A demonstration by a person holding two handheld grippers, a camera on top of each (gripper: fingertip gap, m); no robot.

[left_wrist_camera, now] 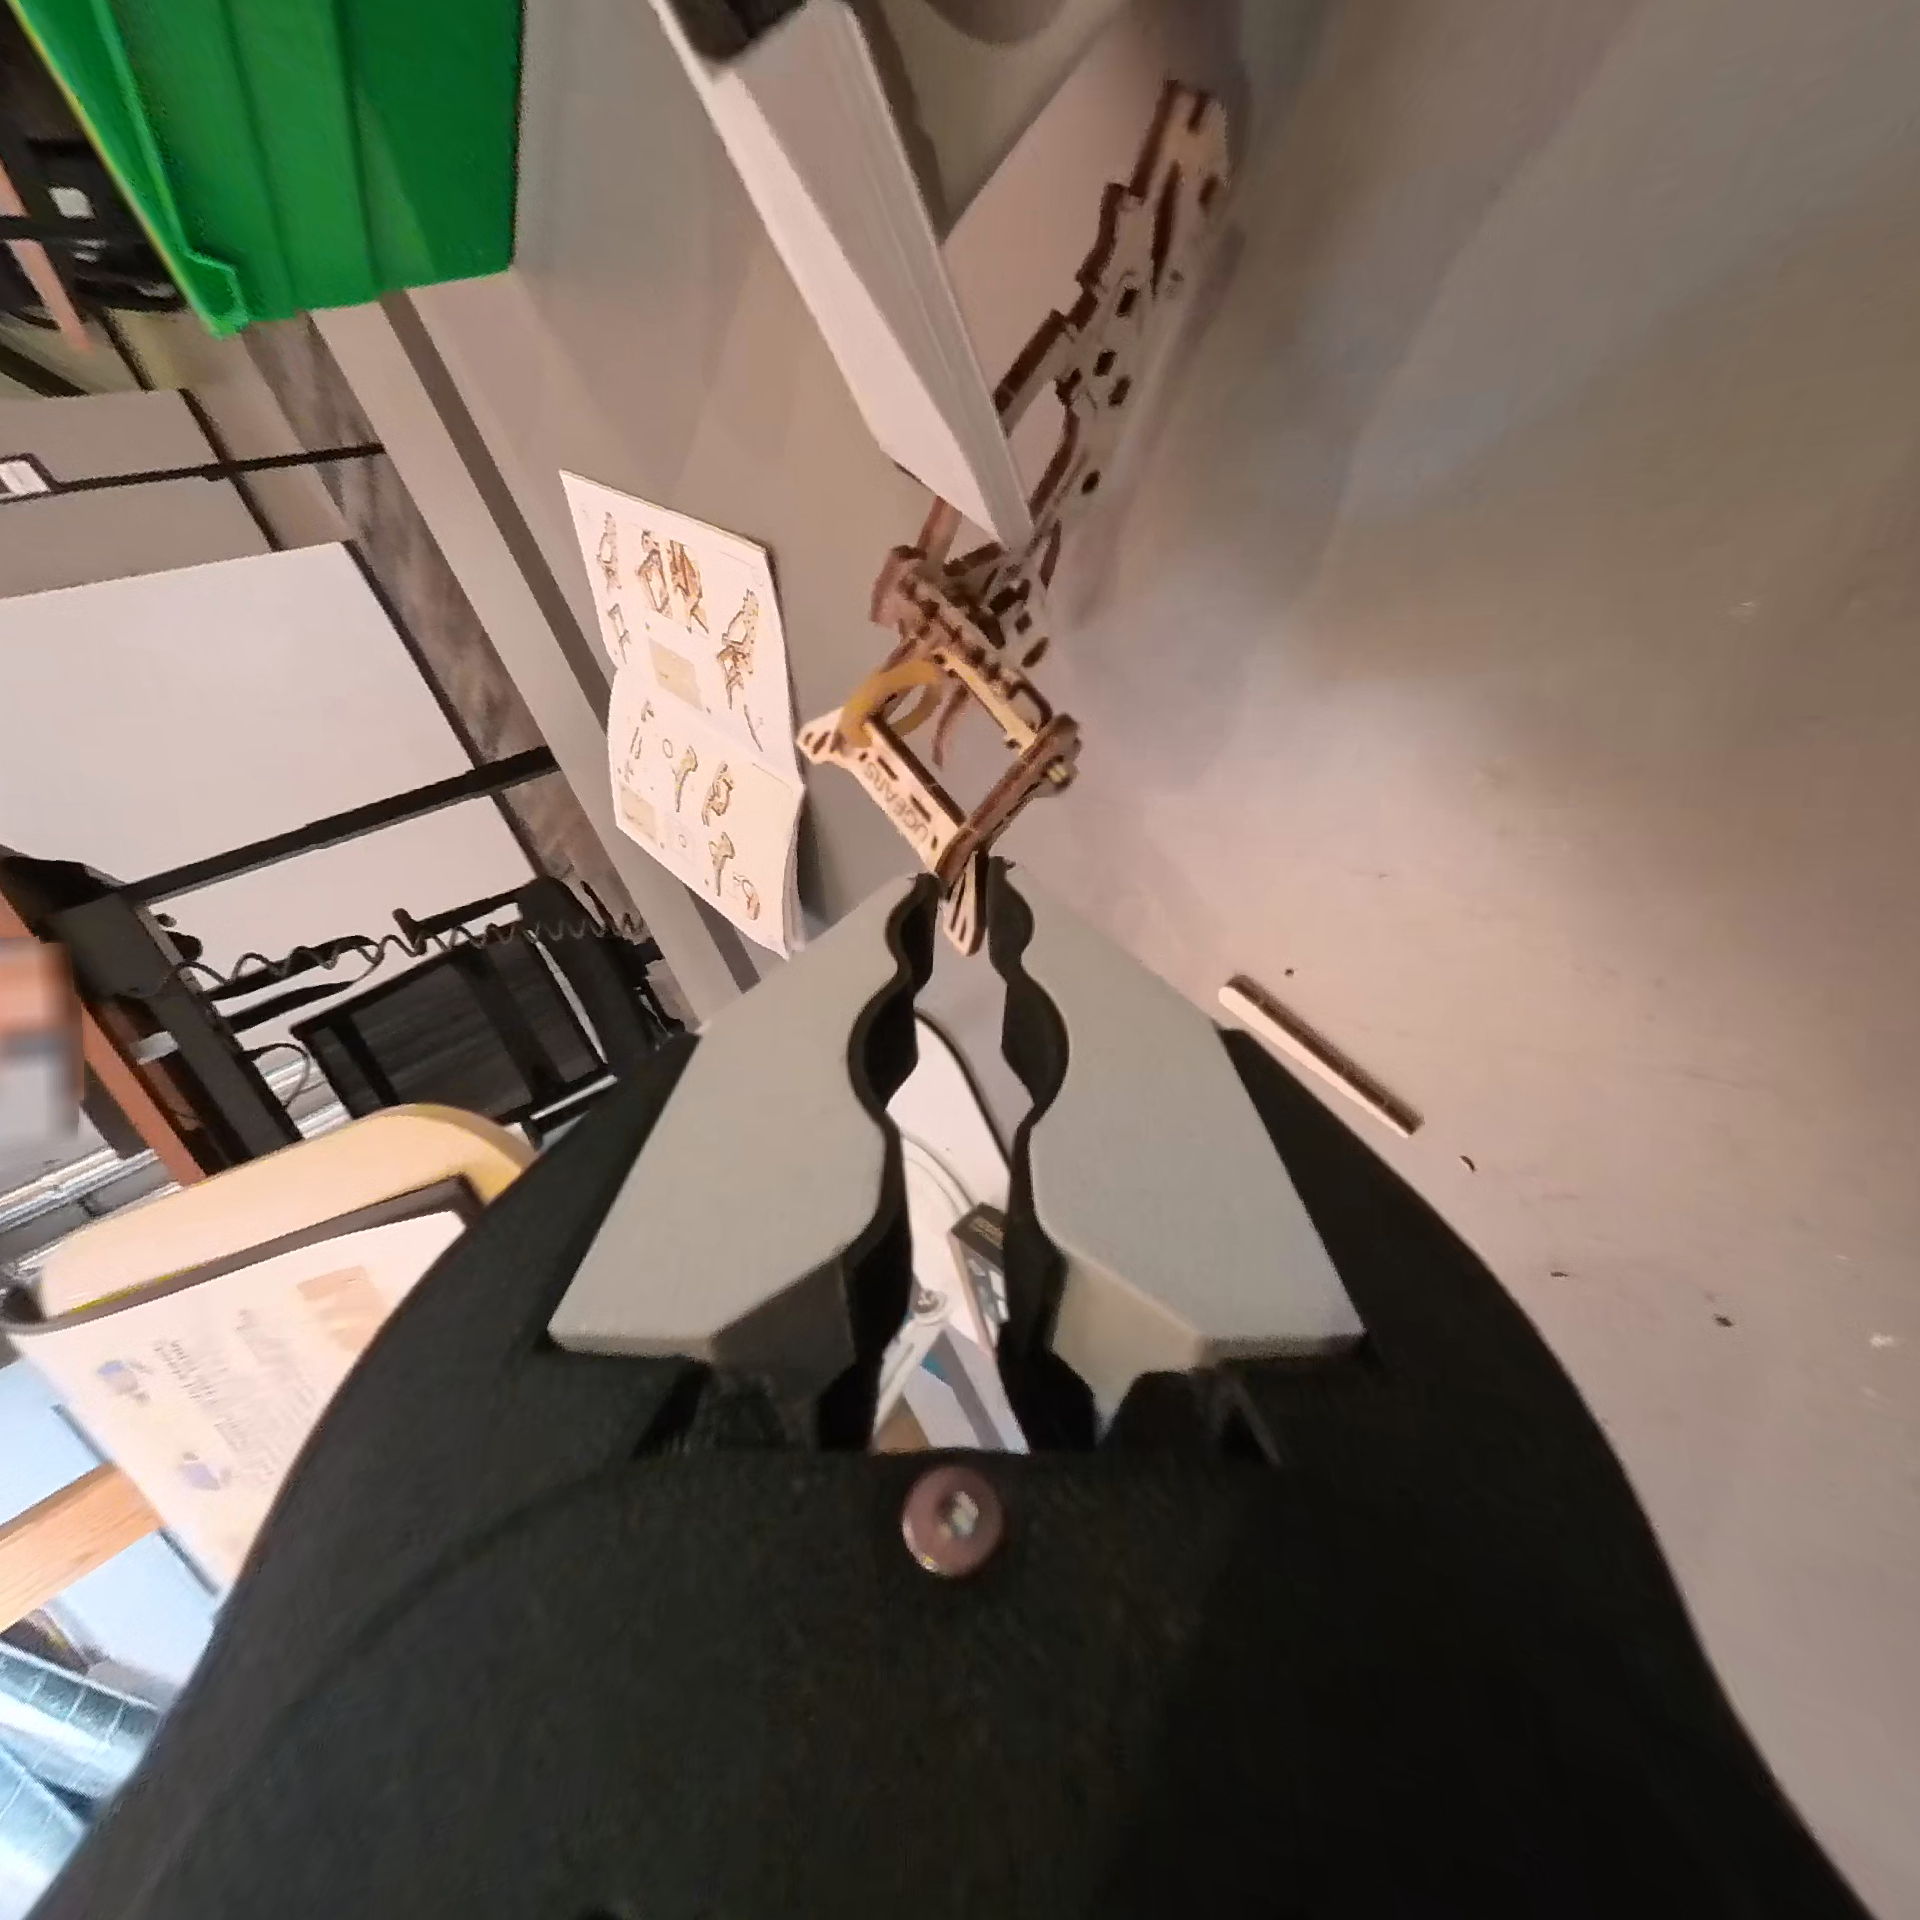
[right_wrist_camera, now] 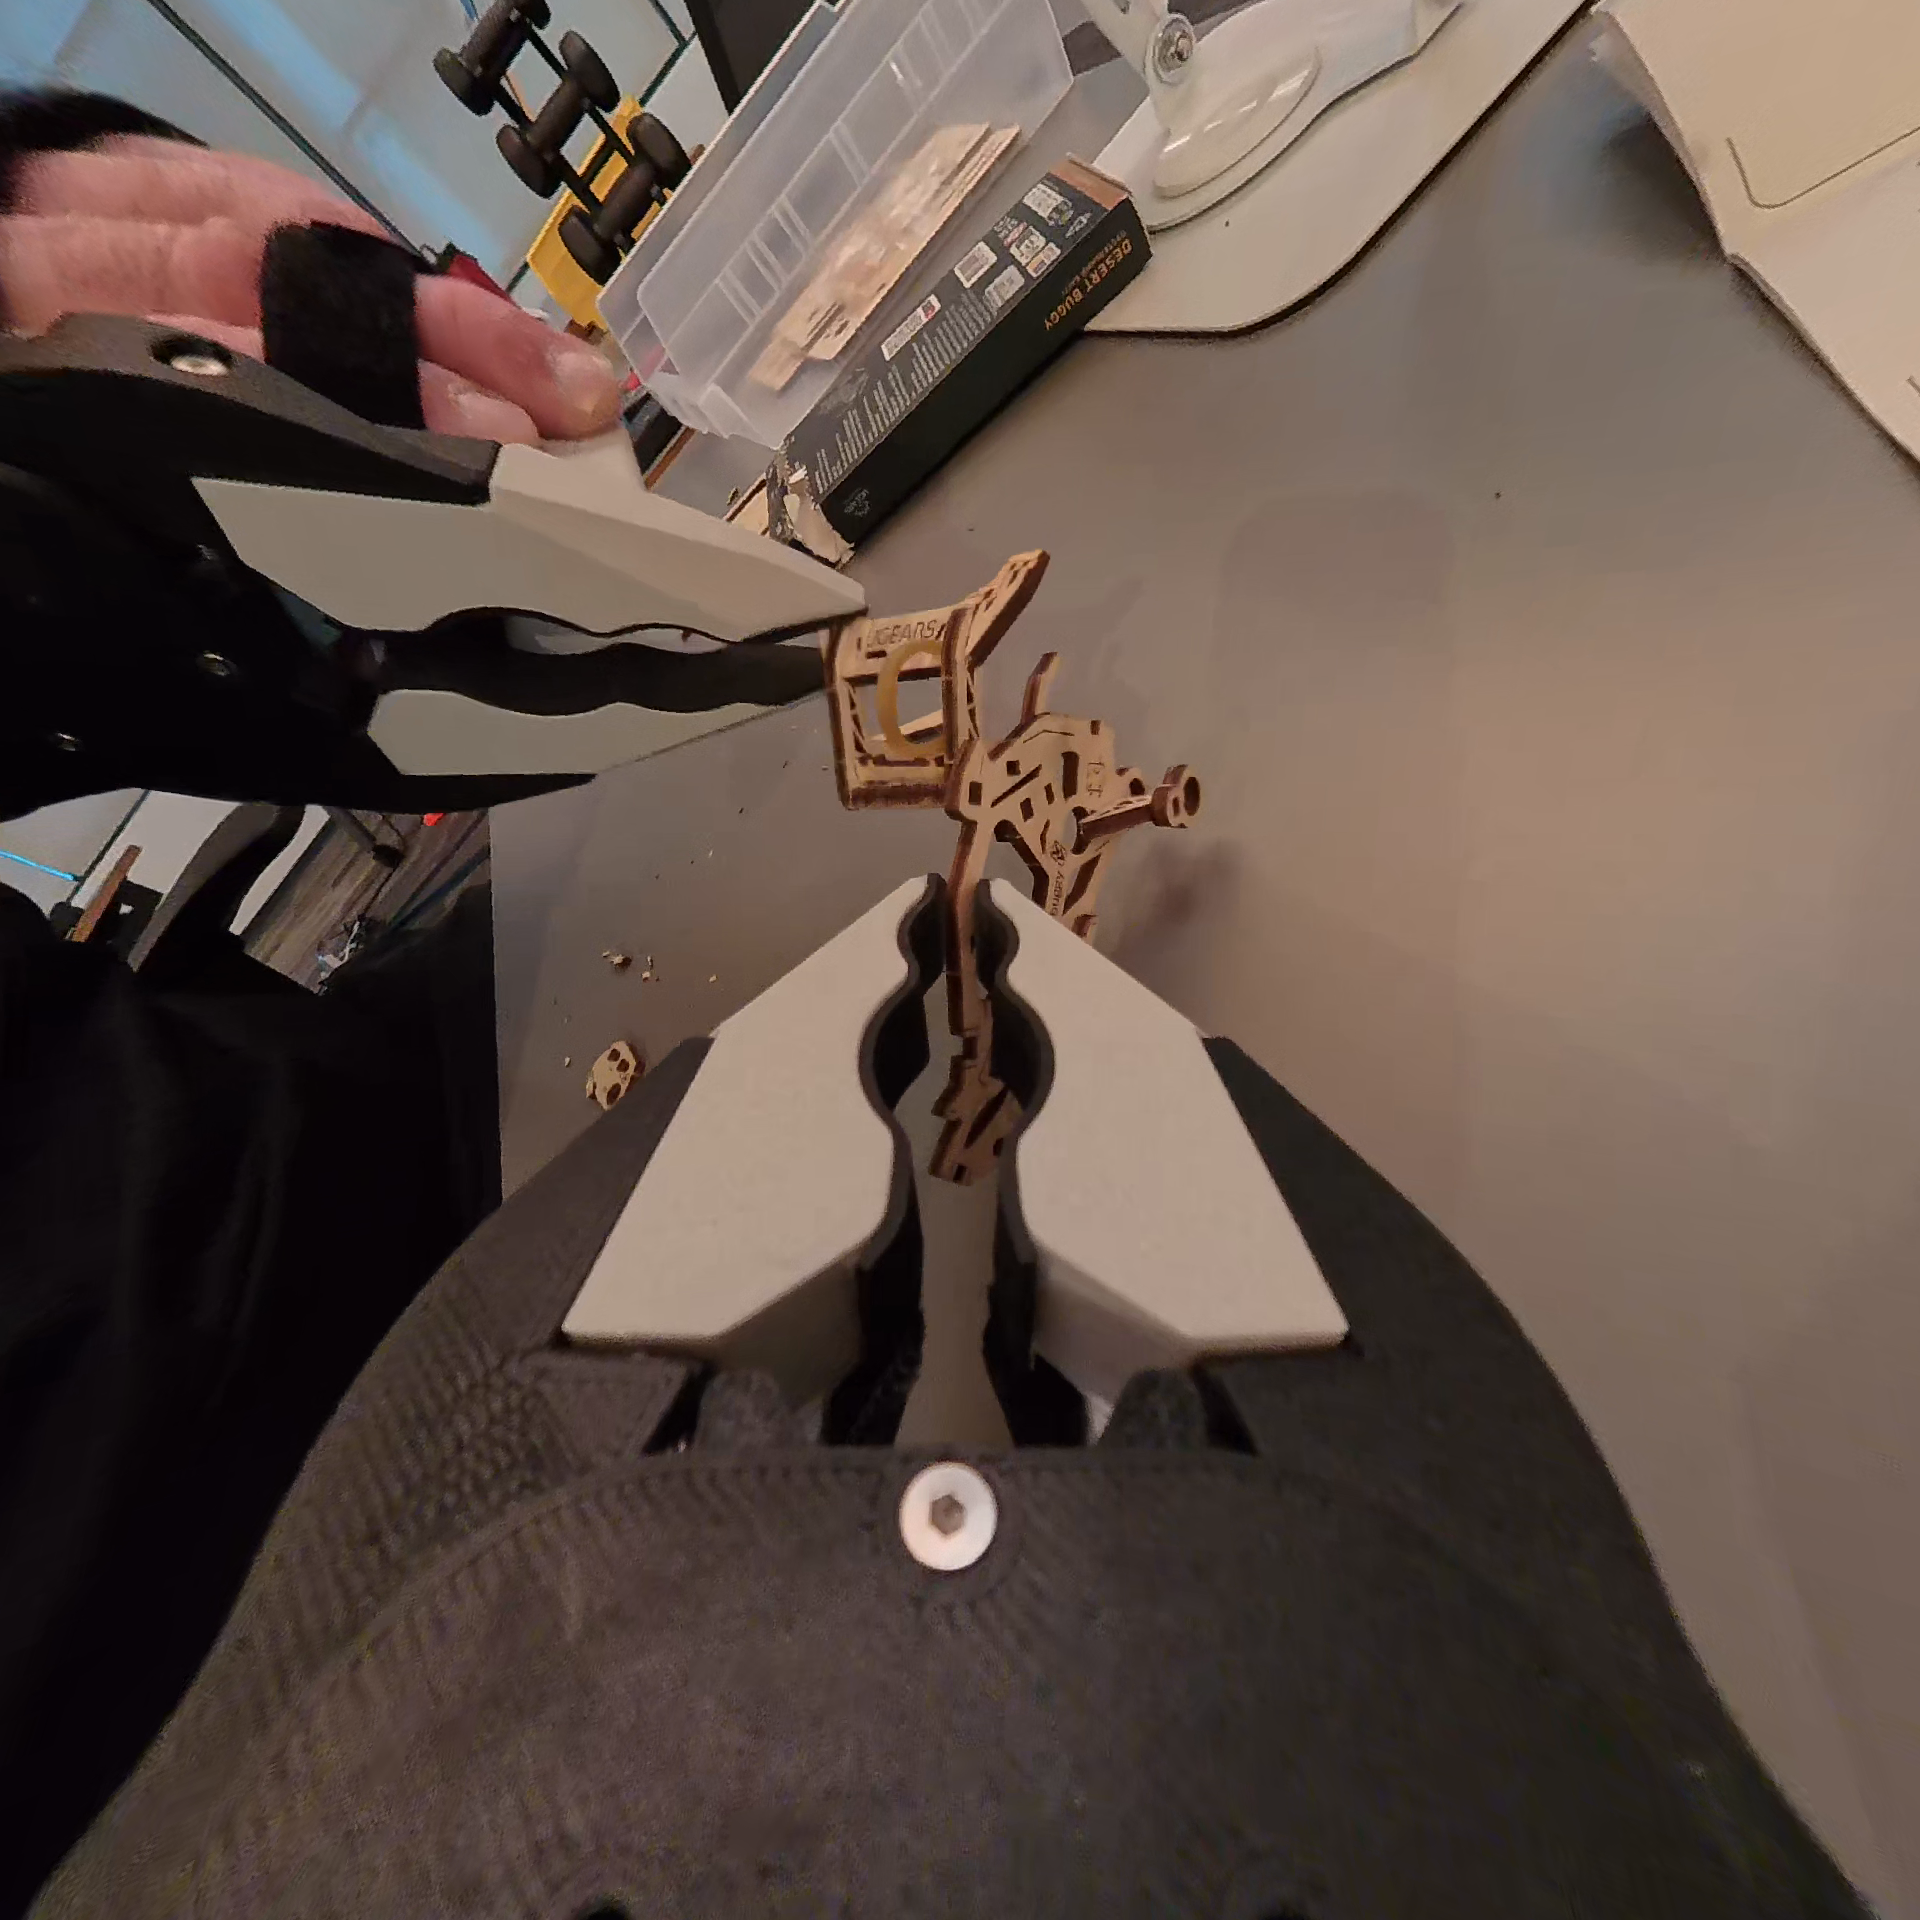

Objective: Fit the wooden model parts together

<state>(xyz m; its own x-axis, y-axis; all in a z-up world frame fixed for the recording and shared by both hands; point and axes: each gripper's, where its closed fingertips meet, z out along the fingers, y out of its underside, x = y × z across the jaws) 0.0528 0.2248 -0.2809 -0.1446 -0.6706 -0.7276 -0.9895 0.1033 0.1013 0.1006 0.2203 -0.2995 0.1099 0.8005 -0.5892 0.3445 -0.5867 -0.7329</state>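
My left gripper [left_wrist_camera: 961, 888] is shut on a tab of a small box-shaped wooden frame [left_wrist_camera: 935, 769] with a curved ring piece inside. My right gripper [right_wrist_camera: 961, 894] is shut on a long flat wooden part [right_wrist_camera: 1039, 810] with notches and a peg, held on edge above the grey table. The frame [right_wrist_camera: 904, 717] meets the upper end of the flat part. The left gripper [right_wrist_camera: 831, 644] enters the right wrist view from the left. A right gripper finger [left_wrist_camera: 862, 260] shows in the left wrist view over the flat part [left_wrist_camera: 1122, 312].
An open instruction booklet [left_wrist_camera: 696, 686], a green bin [left_wrist_camera: 312, 156] and a white stick [left_wrist_camera: 1320, 1049] are on the table. A black kit box [right_wrist_camera: 966, 343], a clear plastic tray [right_wrist_camera: 831, 187], wood crumbs [right_wrist_camera: 623, 961] and a small loose wooden piece [right_wrist_camera: 613, 1070] lie nearby. There is about 6 cm between the tips of the two grippers.
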